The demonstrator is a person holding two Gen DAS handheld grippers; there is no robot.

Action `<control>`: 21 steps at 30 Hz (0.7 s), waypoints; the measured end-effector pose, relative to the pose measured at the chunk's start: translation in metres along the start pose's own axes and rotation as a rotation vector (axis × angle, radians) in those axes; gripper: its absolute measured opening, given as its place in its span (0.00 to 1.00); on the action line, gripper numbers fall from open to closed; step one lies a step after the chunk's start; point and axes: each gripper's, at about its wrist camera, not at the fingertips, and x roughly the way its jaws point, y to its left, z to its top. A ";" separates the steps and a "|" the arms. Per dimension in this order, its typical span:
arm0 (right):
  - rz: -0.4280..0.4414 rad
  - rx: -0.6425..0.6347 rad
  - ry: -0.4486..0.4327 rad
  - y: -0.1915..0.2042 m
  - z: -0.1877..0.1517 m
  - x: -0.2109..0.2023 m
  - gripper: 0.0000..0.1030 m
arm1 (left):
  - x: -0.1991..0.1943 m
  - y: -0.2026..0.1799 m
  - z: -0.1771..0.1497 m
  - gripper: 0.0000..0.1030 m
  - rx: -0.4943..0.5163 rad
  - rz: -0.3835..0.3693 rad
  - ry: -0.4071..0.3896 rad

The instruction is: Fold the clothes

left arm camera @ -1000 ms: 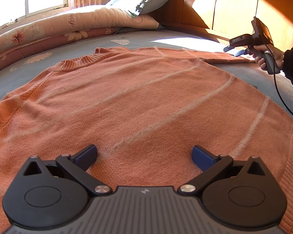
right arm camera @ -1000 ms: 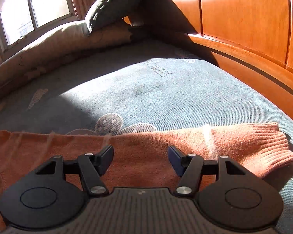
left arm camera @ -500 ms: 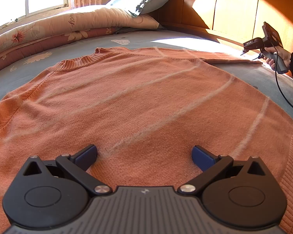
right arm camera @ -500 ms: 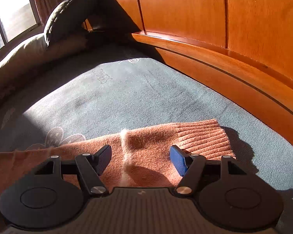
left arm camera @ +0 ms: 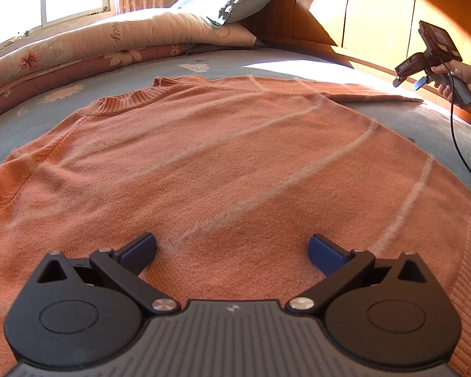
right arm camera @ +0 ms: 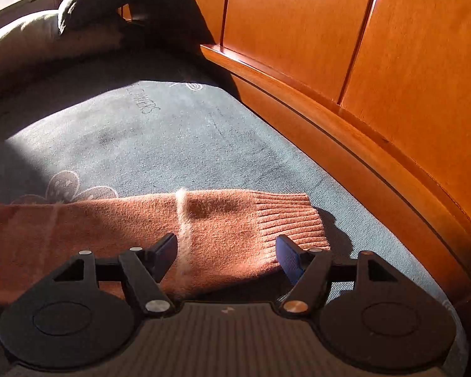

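Both tools gape: left tool (left arm camera: 232,248) over sweater (left arm camera: 223,157), right tool (right arm camera: 226,248) over cuff (right arm camera: 285,220).

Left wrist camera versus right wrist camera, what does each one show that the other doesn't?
Only the left wrist view shows the sweater's body and collar, the open left gripper above it, and the floral quilt.

Only the right wrist view shows the ribbed cuff close up, between the open right gripper's fingers.

Both show the orange sweater, blue-grey bedsheet and wooden headboard.
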 end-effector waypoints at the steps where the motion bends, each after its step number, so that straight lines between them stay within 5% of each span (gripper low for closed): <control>1: 0.004 -0.036 -0.005 0.008 0.001 -0.009 0.72 | 0.000 0.000 0.000 1.00 0.001 0.001 0.001; 12: 0.373 -0.344 0.028 0.168 -0.034 -0.132 0.79 | -0.024 0.013 0.014 0.99 -0.044 0.091 -0.062; 17: 0.537 -0.468 0.051 0.240 -0.054 -0.182 0.82 | -0.022 0.037 0.012 0.99 -0.146 0.109 0.007; 21: 0.556 -0.450 0.118 0.267 -0.094 -0.170 0.82 | -0.017 0.051 0.002 0.99 -0.197 0.100 0.078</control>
